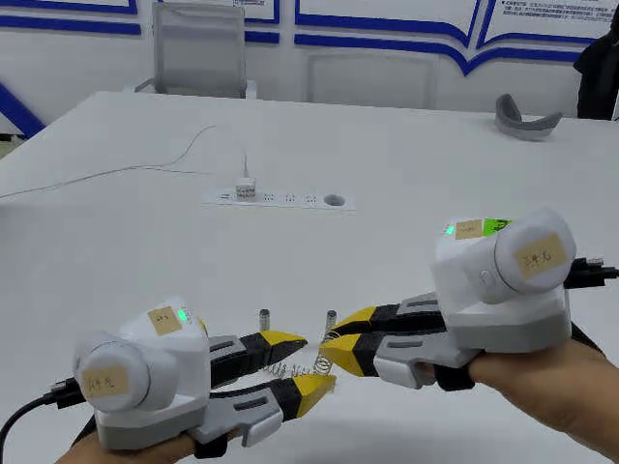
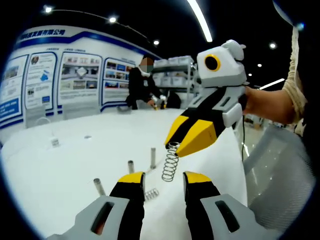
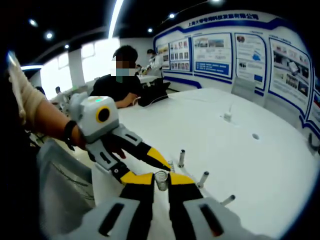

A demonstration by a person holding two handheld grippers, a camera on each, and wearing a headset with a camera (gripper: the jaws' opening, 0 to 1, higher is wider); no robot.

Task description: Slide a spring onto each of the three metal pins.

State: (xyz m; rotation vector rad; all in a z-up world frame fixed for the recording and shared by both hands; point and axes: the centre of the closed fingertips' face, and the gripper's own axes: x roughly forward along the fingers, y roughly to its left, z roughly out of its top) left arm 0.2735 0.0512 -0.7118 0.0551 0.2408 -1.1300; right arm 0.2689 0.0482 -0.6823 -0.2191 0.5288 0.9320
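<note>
Right gripper [image 3: 160, 176]: jaws almost closed, pinching the held spring [image 3: 161, 182] by one end. Its own view looks straight down the coil, so the spring reads as a small ring between the yellow tips. My guess is that the end grip leaves the free end clear to lead onto a pin.

Left gripper [image 2: 164, 179]: jaws parted, nothing between them. In the left gripper view the held spring [image 2: 170, 162] hangs at frame centre from the right gripper [image 2: 179, 143], with its free end just above the gap of the left jaws. Probably the left gripper stands by to steady or guide the coil.

The three pins stand upright on the white table [image 2: 65, 165], left of centre in that view: far pin [image 2: 153, 157], middle pin [image 2: 131, 166], near pin [image 2: 99, 186]. All are bare, so no spring is on yet. A loose spring [image 2: 151, 194] lies on the table at lower centre, just beyond the left jaw tip.

What each view adds:
- **Left gripper view:** shows the held spring side-on at full length, slightly tilted; the right gripper view gives only its end.
- **Right gripper view:** shows the left gripper [image 3: 150, 162] reaching in from the left with jaws apart, and the pins running to lower right.
- **Head view:** shows both sets of tips meeting at lower centre, just below two pins. The coils there are thin blurred wire, and I cannot separate held from loose.
</note>
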